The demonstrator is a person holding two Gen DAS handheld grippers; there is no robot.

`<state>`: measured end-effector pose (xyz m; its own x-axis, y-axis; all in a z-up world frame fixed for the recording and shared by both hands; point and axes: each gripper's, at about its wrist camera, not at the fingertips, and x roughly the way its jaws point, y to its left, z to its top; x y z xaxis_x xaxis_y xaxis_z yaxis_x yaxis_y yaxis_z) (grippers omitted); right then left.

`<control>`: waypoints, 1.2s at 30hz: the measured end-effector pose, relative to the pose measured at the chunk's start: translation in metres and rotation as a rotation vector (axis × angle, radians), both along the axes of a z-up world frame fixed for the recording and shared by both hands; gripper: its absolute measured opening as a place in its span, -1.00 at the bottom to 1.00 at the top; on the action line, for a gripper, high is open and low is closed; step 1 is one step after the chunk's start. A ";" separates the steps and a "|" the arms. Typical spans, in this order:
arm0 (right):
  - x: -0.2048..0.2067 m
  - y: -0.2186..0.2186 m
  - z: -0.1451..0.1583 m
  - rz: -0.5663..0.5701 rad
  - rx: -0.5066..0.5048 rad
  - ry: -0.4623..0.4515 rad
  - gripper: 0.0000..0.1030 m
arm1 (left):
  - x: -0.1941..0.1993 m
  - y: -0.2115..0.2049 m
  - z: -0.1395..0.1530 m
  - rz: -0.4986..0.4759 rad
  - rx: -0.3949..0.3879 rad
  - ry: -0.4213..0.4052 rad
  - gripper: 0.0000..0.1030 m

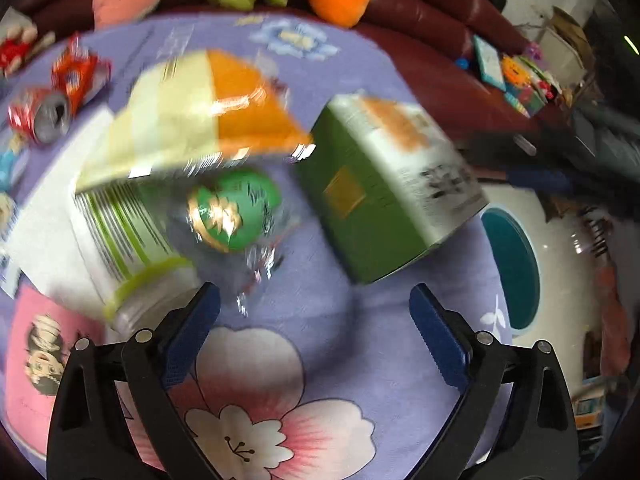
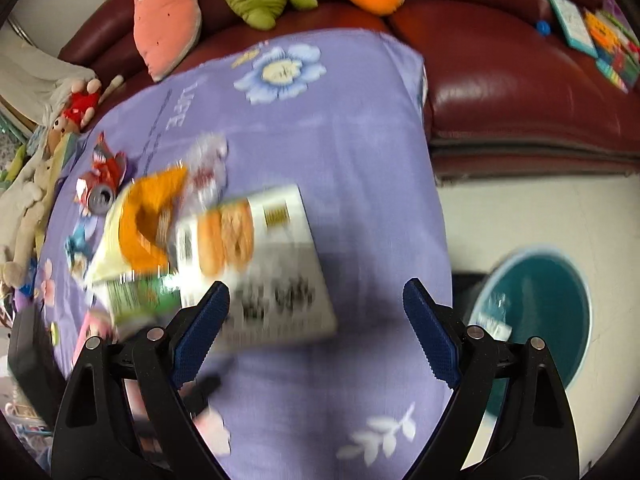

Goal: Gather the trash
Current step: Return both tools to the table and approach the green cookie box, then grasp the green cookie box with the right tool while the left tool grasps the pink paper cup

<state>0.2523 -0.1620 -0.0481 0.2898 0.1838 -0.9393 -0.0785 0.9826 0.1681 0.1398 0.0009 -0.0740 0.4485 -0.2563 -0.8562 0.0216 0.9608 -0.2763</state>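
Trash lies on a purple flowered cloth (image 1: 360, 320). In the left wrist view a green and white carton (image 1: 384, 184), an orange and cream snack bag (image 1: 192, 112), a green wrapper in clear plastic (image 1: 236, 216), a striped green and white pack (image 1: 128, 236) and crushed red cans (image 1: 48, 112) lie ahead. My left gripper (image 1: 316, 332) is open and empty, just short of the wrapper. In the right wrist view the carton (image 2: 264, 264) and snack bag (image 2: 140, 220) lie ahead left. My right gripper (image 2: 316, 328) is open and empty, its left finger (image 2: 200, 332) by the carton's near edge.
A teal bin with a white rim (image 2: 536, 320) stands on the floor to the right; it also shows in the left wrist view (image 1: 512, 268). A dark red sofa (image 2: 520, 80) with plush toys (image 2: 168, 12) and books (image 2: 592, 28) sits behind. Soft toys (image 2: 24, 208) lie at the left.
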 end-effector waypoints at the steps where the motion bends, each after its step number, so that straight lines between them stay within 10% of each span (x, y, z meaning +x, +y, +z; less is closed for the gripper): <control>1: -0.009 -0.005 -0.002 -0.016 0.015 0.010 0.64 | 0.000 0.003 -0.003 0.006 -0.012 0.014 0.85; 16: -0.013 0.013 -0.005 0.017 0.031 -0.033 0.64 | -0.034 0.041 0.027 0.026 -0.025 -0.071 0.85; 24: -0.024 0.004 -0.002 -0.029 0.250 -0.007 0.64 | -0.022 0.032 0.038 -0.008 -0.070 -0.088 0.85; 36: -0.031 -0.041 0.004 -0.127 0.152 -0.073 0.64 | 0.014 -0.007 0.033 0.034 0.098 -0.121 0.45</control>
